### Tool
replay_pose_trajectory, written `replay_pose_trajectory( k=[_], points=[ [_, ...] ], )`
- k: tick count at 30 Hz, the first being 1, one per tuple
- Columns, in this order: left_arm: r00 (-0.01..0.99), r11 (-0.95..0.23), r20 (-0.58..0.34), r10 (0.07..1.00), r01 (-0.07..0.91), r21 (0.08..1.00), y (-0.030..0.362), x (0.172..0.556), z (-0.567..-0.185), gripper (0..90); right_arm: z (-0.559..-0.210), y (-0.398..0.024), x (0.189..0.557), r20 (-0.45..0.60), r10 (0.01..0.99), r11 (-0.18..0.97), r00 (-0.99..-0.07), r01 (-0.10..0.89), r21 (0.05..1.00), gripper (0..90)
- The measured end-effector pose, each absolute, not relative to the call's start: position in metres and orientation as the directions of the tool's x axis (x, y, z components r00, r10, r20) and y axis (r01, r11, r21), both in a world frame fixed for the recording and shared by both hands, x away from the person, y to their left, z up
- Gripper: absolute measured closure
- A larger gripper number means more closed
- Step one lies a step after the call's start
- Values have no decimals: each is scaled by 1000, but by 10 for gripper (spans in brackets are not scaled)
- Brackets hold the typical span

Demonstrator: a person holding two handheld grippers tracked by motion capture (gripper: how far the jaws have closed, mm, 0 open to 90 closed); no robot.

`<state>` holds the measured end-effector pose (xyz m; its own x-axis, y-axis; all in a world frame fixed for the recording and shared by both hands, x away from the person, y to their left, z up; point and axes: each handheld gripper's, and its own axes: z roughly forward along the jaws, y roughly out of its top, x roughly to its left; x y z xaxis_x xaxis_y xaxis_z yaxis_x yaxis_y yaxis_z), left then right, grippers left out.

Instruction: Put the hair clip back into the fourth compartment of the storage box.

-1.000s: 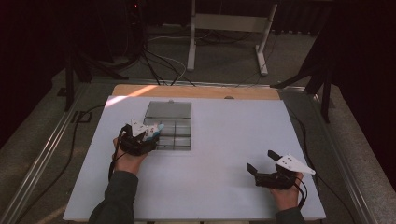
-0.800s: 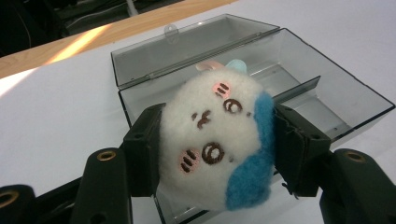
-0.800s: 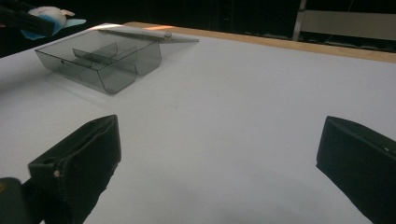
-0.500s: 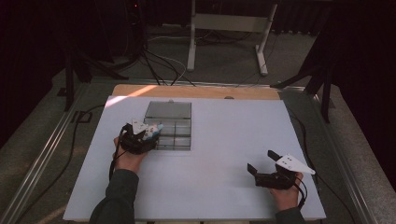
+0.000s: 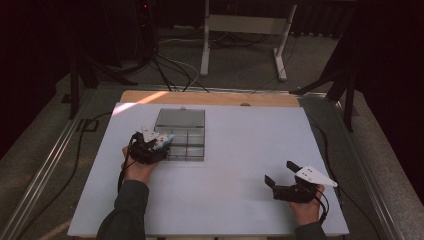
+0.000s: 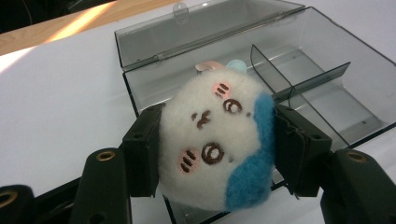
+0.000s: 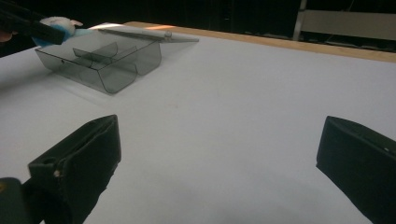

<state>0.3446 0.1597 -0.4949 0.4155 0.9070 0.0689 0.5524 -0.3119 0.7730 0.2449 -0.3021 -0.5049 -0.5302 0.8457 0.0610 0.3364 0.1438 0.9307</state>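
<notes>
Hardly anything has moved since a second ago: the left gripper [image 5: 161, 142] has only edged a little closer over the box, and the right gripper [image 5: 281, 175] has kept its place.

Between the left gripper's black pads [image 6: 144, 149] a round white plush toy [image 6: 217, 140] with a blue patch and a stitched face is squeezed from both sides, clear of the table. Just beyond and below those fingers lies the open clear plastic box [image 6: 327, 88], its lid laid flat behind and its dividers showing; the toy hangs over the box's near edge. Well apart, the right gripper's jaws stand wide with nothing between them, low above the bare white table [image 5: 235, 150].
</notes>
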Motion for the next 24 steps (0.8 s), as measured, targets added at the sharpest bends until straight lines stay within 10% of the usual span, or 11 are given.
replay_pose_trajectory(
  k=[24],
  points=[
    [410,-326,75,909,586,742,162,351,-502,406,-505,-302,245,58,845,147,-531,336,930,0]
  ],
)
